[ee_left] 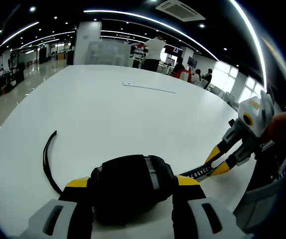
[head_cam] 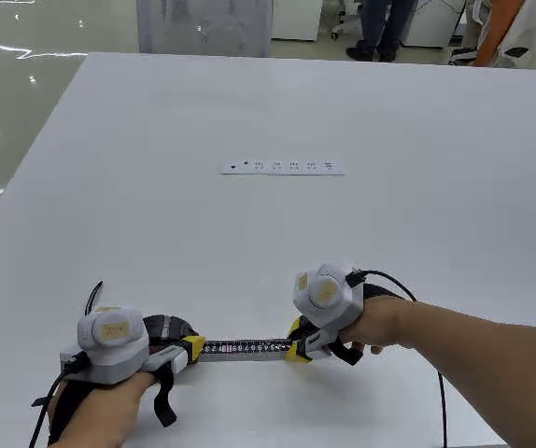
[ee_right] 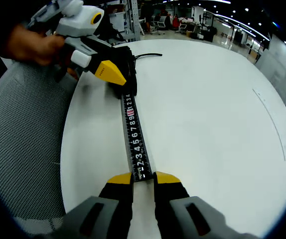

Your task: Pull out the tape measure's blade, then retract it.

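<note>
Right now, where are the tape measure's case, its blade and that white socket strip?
case [ee_left: 130, 186], left gripper view, on its black top face.
blade [ee_right: 134, 134], right gripper view, on its numbered middle stretch.
socket strip [head_cam: 283, 167], head view, on its centre.

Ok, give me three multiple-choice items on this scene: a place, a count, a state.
1. The round black tape-measure case sits: A between the left gripper's jaws; B in the right gripper; C loose, untouched.
2. Grippers holding the tape measure: A none; B one; C two.
3. The black, white-numbered blade is: A fully retracted; B drawn out; C snapped off.
Key: 1A, yellow-tipped jaws flank the case; 2C, the right gripper also pinches the blade's tip; 3B, it spans from case to right gripper.
</note>
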